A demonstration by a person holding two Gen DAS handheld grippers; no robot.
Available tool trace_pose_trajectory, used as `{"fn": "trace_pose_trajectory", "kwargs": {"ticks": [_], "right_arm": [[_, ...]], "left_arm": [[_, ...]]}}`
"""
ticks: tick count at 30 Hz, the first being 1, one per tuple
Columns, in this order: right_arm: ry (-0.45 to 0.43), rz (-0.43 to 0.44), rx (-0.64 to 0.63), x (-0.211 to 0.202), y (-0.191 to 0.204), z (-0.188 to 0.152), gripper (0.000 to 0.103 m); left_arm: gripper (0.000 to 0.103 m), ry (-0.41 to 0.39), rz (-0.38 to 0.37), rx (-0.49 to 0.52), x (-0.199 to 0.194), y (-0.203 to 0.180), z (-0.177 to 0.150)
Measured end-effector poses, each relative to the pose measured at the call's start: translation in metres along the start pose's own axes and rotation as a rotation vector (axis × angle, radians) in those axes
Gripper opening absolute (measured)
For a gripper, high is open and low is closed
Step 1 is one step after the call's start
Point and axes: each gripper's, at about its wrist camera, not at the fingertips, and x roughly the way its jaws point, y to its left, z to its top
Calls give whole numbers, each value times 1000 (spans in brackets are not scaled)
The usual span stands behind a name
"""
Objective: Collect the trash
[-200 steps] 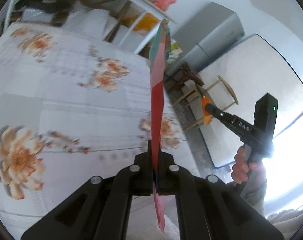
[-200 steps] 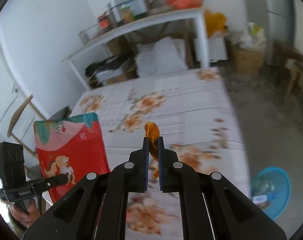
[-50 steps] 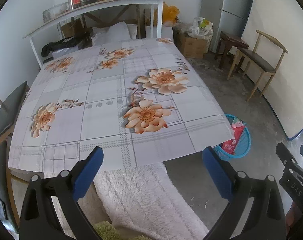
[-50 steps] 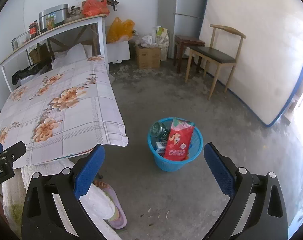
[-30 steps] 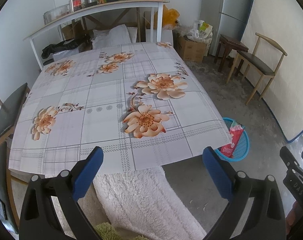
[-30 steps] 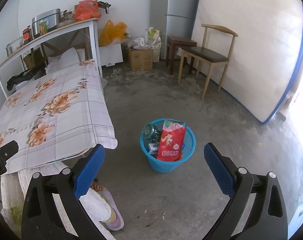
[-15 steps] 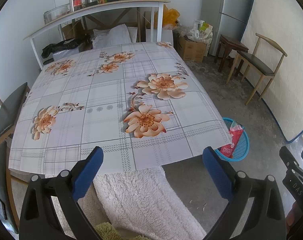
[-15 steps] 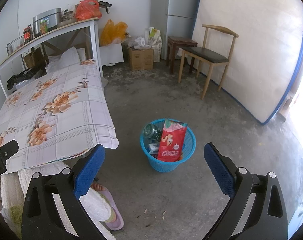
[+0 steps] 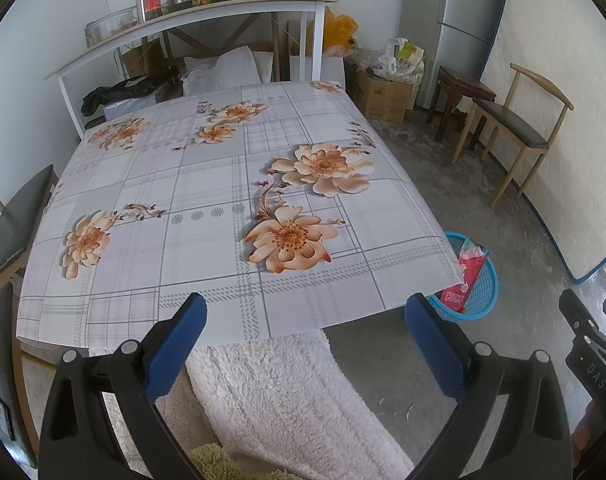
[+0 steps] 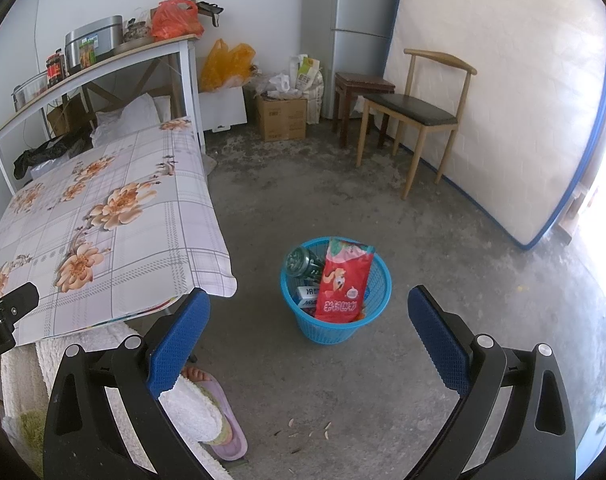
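Observation:
A blue plastic basket (image 10: 377,312) stands on the concrete floor by the table's corner. In it are a red snack bag (image 10: 343,288), a dark jar (image 10: 301,262) and a small box (image 10: 307,294). The basket (image 9: 485,292) and red bag (image 9: 465,280) also show in the left wrist view, partly hidden behind the table edge. My left gripper (image 9: 305,344) is open and empty, held above the near edge of the flowered tablecloth (image 9: 207,184). My right gripper (image 10: 309,342) is open and empty, above the floor, short of the basket.
A wooden chair (image 10: 415,112), a stool (image 10: 361,84), a fridge (image 10: 357,12) and a mattress (image 10: 503,92) leaning on the wall stand at the back right. A white shelf (image 9: 191,20) with jars stands behind the table. A slippered foot (image 10: 219,412) is on the floor.
Both grippers earlier held trash, the left a red bag and the right an orange peel; now both are open and empty and the bag is in the basket. In the last second almost nothing moved.

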Motion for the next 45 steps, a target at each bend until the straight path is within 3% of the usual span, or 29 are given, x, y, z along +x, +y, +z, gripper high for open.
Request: {"fn": "trace_pose_trajectory", "kwargs": {"ticks": [45], "right_arm": [[2,0,-3,1,0,1,95]], "left_arm": [[97,7,-5,8,2,-1,-3]]}}
